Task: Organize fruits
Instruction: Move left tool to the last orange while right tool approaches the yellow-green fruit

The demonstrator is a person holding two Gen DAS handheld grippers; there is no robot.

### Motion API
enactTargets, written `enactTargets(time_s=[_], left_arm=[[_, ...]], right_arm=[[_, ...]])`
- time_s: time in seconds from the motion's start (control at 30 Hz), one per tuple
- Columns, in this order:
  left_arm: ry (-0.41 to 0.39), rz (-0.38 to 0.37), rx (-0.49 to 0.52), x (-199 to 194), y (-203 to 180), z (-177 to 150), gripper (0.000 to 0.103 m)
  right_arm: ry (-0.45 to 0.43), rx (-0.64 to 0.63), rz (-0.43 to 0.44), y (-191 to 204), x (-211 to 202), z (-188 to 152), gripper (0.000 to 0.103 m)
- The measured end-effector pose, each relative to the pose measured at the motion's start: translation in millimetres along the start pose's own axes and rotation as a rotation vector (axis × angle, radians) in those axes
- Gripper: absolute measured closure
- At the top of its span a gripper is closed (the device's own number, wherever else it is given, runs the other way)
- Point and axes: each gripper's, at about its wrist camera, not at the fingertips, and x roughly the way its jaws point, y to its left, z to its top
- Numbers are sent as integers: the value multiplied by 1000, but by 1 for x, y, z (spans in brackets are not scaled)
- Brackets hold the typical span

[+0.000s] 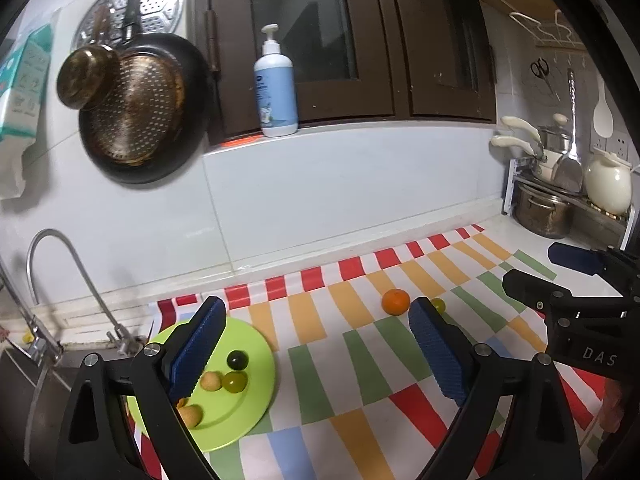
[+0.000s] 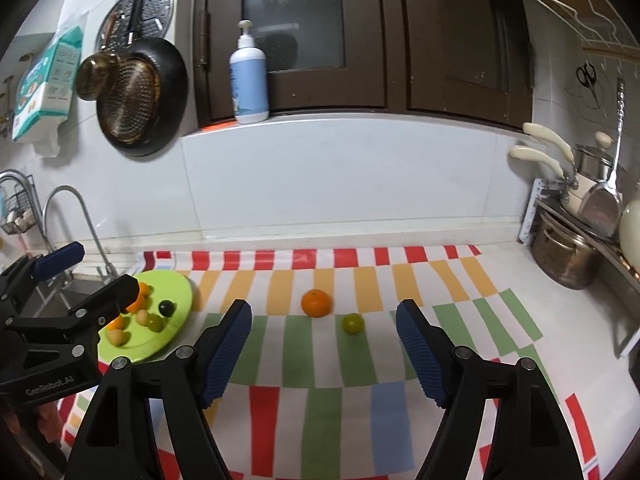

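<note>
A lime green plate (image 1: pixel 248 344) (image 2: pixel 176 292) lies at the left of the striped cloth and holds several small fruits: a dark one (image 1: pixel 237 359) (image 2: pixel 166 307), a green one (image 1: pixel 235 382) and yellow ones. An orange (image 1: pixel 395 301) (image 2: pixel 316 302) and a green fruit (image 2: pixel 352 323) (image 1: pixel 439 304) lie on the cloth to the right. My left gripper (image 1: pixel 316 344) is open and empty above the plate's right edge; it also shows in the right wrist view (image 2: pixel 84 272). My right gripper (image 2: pixel 324 344) is open and empty, in front of the orange and the green fruit.
A sink with a faucet (image 1: pixel 60 272) lies left of the plate. A rack with pots (image 2: pixel 568 252) and a white jar (image 1: pixel 608 184) stands at the right. A soap bottle (image 1: pixel 275 84) stands on the ledge; pans (image 1: pixel 136 108) hang on the wall.
</note>
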Motion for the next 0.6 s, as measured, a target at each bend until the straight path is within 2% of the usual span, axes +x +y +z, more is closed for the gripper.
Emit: enactTargets(time_s=[0.33,0.6], left_arm=[[35,-30,54,35,-8,1,8],[62,-128,129,73,-12,-7,9]], right_arm=[[45,-8,-36,-12,27,1,28],[110,-37,-38,-16,61,-6,28]])
